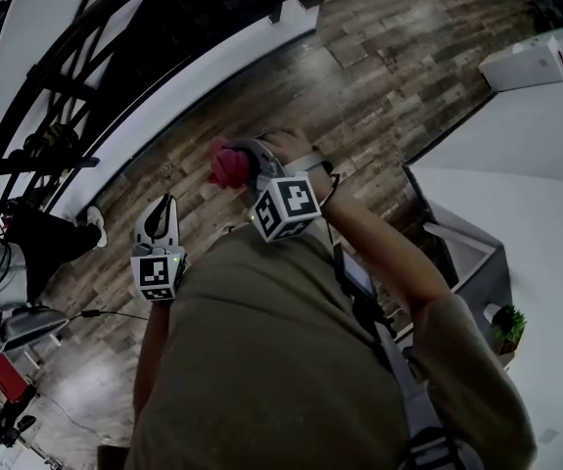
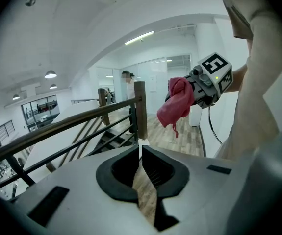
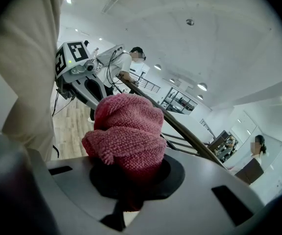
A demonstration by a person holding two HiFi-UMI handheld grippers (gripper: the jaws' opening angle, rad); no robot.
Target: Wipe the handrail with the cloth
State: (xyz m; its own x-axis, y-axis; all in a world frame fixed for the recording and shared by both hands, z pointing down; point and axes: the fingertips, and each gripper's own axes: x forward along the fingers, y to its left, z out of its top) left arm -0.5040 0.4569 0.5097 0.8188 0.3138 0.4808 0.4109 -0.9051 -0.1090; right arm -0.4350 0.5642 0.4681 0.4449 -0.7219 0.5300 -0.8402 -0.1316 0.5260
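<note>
At far left we find the handrail [image 2: 67, 125], a wooden top rail over dark bars. It climbs beside a stairwell to a square post [image 2: 140, 109]. Just right of it in the head view, close to the person's waist, the left gripper [image 1: 164, 221] has its fingers pressed together on nothing. We read it as the idle hand, kept clear of the work and aimed toward the rail. To its right, the right gripper [image 1: 242, 164] has its fingers clamped on the cloth [image 1: 225, 164], a pink-red terry rag. It is bunched into a thick wad that swells beyond the tips, with one loose tail hanging. Bundled like that, we judge, it offers a padded face to press along the rail. The cloth hangs in the air above the plank floor [image 1: 389, 86], off the handrail, which passes behind it in the right gripper view. Wiping therefore looks not yet begun, and the next move calls for carrying the wad left onto the top rail. Further right a grey box [image 1: 472, 253], seemingly open at the top, stands against a white wall. We cannot make out anything inside it. Near it a small pot holds a green plant [image 1: 507, 326]. At far upper right a white carton [image 1: 536, 62] sits by the wall, closed as far as we can tell, its contents unseen.
</note>
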